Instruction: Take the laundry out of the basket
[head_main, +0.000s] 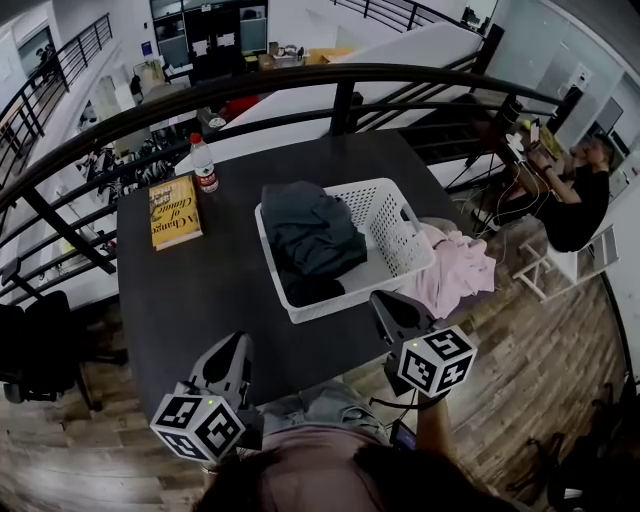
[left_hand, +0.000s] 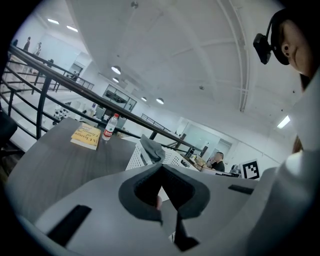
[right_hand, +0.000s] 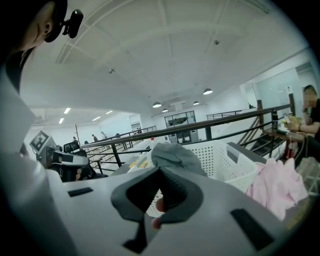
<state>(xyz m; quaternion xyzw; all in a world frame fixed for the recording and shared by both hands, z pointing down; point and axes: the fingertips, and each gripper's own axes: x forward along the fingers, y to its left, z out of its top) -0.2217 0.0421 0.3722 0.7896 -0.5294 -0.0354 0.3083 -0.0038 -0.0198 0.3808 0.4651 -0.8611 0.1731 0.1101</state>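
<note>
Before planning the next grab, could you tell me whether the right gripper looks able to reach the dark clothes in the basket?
Probably yes: the right gripper is short of the basket and the dark clothes lie uncovered; its jaws are shut.

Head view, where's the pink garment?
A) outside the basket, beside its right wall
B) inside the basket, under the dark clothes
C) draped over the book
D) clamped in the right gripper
A: the pink garment lies bunched outside the basket, next to its right wall, and only the dark clothes are inside it.
</note>
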